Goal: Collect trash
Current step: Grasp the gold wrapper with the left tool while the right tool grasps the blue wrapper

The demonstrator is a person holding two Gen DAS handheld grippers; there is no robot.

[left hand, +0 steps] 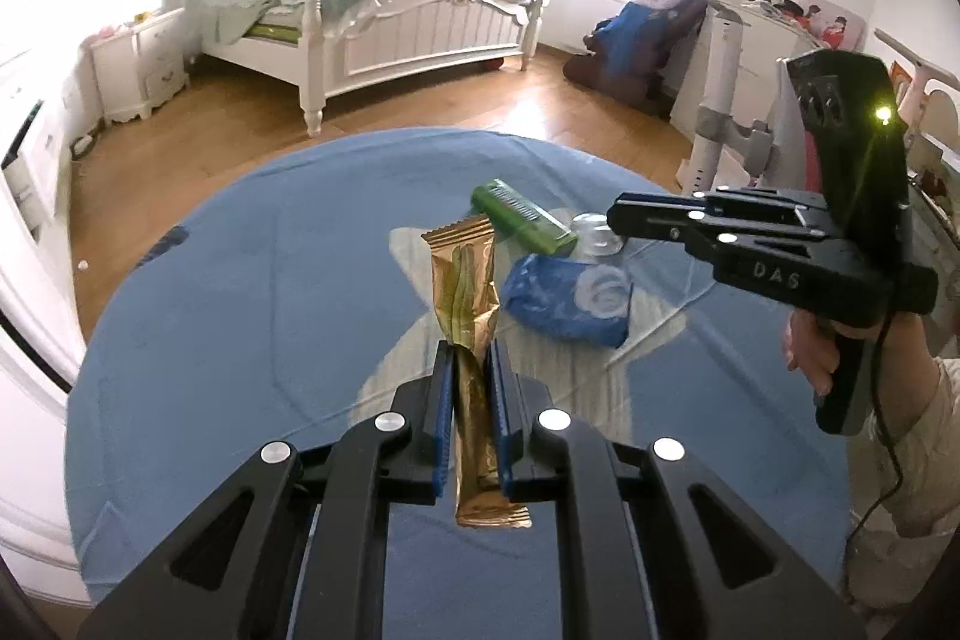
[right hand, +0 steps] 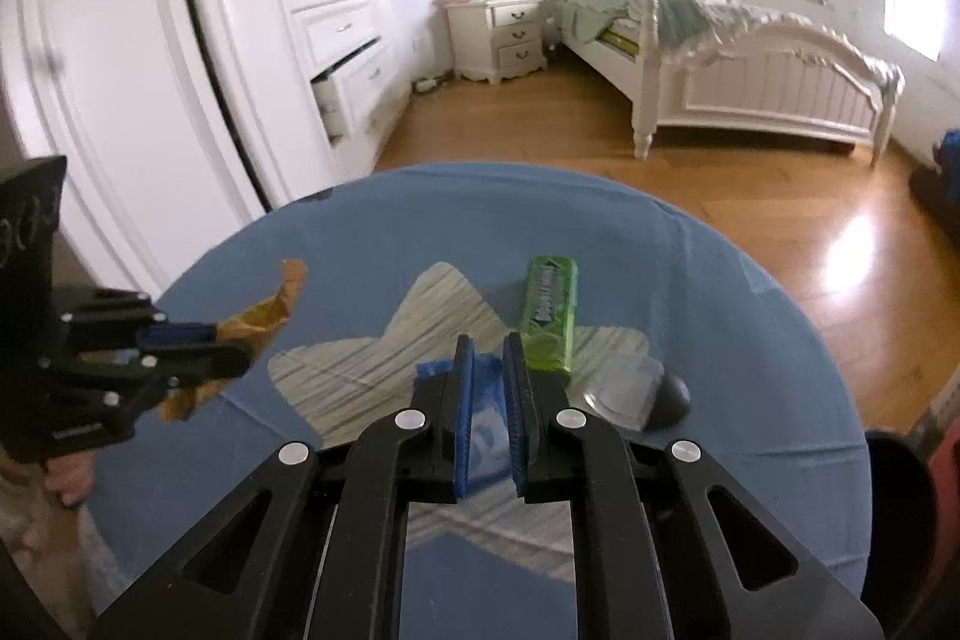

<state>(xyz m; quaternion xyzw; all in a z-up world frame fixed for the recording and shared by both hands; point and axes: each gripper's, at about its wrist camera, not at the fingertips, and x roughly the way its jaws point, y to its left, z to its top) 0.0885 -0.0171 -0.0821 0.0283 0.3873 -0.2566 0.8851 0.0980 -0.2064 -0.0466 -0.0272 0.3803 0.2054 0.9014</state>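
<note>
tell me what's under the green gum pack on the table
The green gum pack lies flat on the blue table, its near end overlapping a clear plastic lid. Whatever sits beneath the pack itself is covered and cannot be seen.

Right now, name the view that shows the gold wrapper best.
Left wrist: the gold wrapper shows full length, pinched in the left gripper. Right wrist shows only its crumpled ends around that gripper.

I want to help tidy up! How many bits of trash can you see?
4. The gold wrapper is in the left claw. The blue packet, green gum pack and clear plastic lid are by the right claw on the table.
</note>
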